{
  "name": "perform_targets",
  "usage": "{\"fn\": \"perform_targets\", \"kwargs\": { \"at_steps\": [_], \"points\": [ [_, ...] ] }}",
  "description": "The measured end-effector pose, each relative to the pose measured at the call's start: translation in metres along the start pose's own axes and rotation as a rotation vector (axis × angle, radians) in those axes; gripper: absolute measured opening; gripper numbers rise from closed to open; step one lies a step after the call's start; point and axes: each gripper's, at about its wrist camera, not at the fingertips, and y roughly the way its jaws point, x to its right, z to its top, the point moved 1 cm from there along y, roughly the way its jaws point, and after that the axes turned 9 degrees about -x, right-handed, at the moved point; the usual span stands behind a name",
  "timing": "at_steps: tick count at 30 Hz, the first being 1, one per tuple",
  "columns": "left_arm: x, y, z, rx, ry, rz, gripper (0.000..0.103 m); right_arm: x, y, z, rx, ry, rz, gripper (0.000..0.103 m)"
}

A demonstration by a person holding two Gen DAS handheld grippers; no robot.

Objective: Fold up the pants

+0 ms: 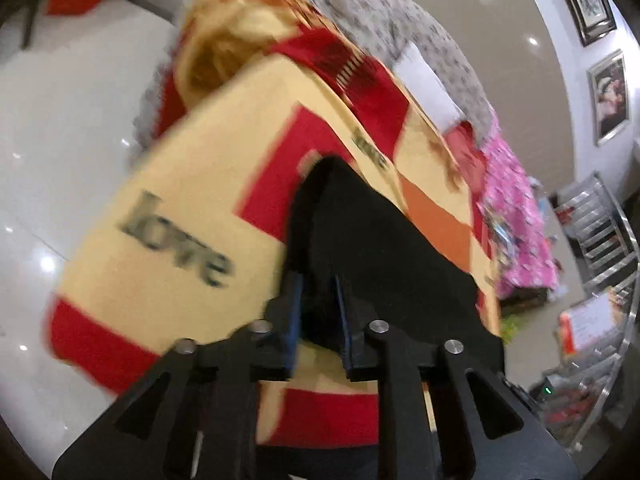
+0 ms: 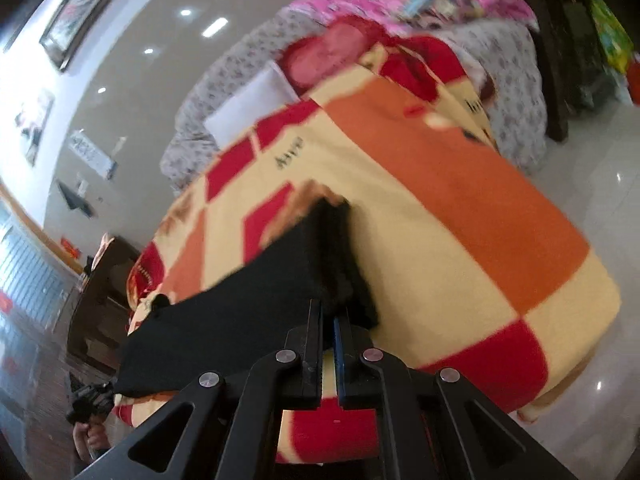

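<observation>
The black pants (image 1: 384,240) lie on a yellow, red and orange blanket (image 1: 180,184) spread over a bed, with one edge lifted toward both cameras. The cloth looks soft, limp and fairly light, so it should drape and sag wherever it is unsupported; the best hold is a bunched edge or corner, one at each side, so the fabric stays stretched between them. The left gripper (image 1: 318,312) has its jaws partly closed on a thick fold of the pants. The right gripper (image 2: 329,320) is clenched almost shut on another edge (image 2: 340,264), though motion blur makes the exact bite hard to judge. Behind the blanket lie a floral quilt (image 1: 380,20) and pink bedding (image 1: 516,216).
</observation>
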Motion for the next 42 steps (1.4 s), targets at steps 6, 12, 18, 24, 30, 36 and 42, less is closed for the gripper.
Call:
{"fn": "perform_targets", "kwargs": {
  "at_steps": [6,12,18,24,30,36,42],
  "points": [
    [0.004,-0.046,-0.008,0.235,0.024,0.200,0.017,0.016,-0.025,0.011,0.107,0.061,-0.181,0.006],
    [0.066,-0.001,-0.032,0.175,0.305,0.143,0.017,-0.083,-0.003,0.026,0.074,-0.396,-0.267,0.006],
    [0.064,0.029,-0.061,0.210,0.408,0.289,0.019,-0.075,0.062,0.031,-0.037,-0.556,-0.478,0.006],
    [0.082,0.021,-0.035,0.208,0.386,0.293,0.019,-0.067,0.054,0.041,-0.050,-0.484,-0.442,0.006],
    [0.094,0.063,0.019,0.089,0.275,0.325,0.031,-0.169,0.060,0.026,0.004,-0.587,-0.167,0.009],
    [0.094,0.080,0.013,0.125,0.294,0.432,0.031,-0.291,0.146,-0.014,-0.146,-0.809,-0.032,0.009],
    [0.086,0.075,0.005,0.164,0.331,0.390,0.031,-0.304,0.227,-0.017,-0.271,-0.807,-0.227,0.009]
  ]
}}
